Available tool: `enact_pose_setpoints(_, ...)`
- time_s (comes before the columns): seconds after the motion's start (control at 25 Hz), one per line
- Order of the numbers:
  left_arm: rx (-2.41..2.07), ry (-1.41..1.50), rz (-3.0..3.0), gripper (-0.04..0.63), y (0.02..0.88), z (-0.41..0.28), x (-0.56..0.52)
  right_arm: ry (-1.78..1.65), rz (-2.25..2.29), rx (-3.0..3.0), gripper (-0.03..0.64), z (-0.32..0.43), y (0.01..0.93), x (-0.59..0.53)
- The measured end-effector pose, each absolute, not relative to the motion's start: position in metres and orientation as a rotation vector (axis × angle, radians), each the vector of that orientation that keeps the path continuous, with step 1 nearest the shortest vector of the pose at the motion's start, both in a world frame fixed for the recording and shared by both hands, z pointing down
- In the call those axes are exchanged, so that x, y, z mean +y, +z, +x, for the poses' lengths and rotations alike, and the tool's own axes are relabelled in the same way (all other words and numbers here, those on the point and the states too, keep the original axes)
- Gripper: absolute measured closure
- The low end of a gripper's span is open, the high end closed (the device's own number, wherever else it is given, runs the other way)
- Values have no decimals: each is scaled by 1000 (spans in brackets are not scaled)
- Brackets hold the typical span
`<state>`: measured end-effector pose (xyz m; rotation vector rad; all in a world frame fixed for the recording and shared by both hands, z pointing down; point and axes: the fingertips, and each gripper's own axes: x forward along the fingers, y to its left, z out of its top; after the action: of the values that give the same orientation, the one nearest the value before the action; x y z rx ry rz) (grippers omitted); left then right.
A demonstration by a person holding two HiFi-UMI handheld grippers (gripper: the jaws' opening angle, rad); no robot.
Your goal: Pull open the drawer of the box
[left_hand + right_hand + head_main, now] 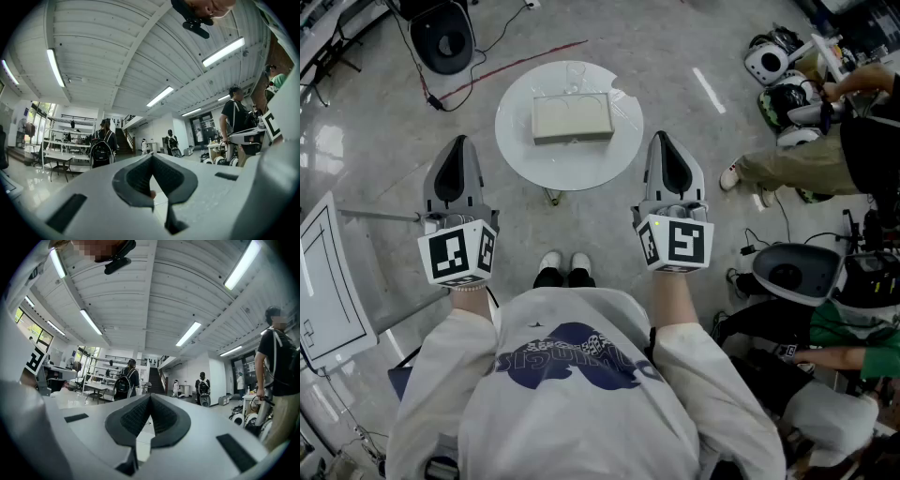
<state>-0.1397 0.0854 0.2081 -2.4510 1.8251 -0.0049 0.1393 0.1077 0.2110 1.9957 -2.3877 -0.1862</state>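
Grey-white, my left tongs [461,142] and right tongs [661,139] sit at mid-frame on either side, each with its jaws pressed together and nothing between them. Beyond them, in the upper middle of the frame, the round white tabletop [525,155] carries the beige box [572,119], well apart from both tongs.

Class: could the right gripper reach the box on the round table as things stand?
Probably yes: nothing stands between the right gripper and the box on the table, though its jaws are shut.
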Motion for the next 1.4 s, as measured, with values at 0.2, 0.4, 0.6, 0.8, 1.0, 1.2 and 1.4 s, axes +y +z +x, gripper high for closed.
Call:
enact_pose_setpoints(0.2,1839,-14,-2446,588,211,-143,85,-190,1982,-2383,620,138,213,107)
enact_pose_setpoints(0.4,1850,-17,-2441,588,213,-145,87,-181,1979,-2375,620,136,215,108)
enact_pose_setpoints(0.6,1866,-30,-2438,588,217,-147,88,-178,1967,-2378,620,137,219,109)
enact_pose_setpoints(0.8,1941,-27,-2470,588,228,-159,90,-37,1986,-2445,619,145,226,110)
enact_pose_setpoints(1.0,2073,47,-2575,588,246,-172,88,175,2069,-2543,618,176,231,114)
enact_pose_setpoints(1.2,2132,77,-2666,586,263,-176,88,246,2122,-2561,609,208,232,113)
enact_pose_setpoints(1.4,2166,72,-2684,485,267,-170,94,214,2061,-2614,502,221,227,104)
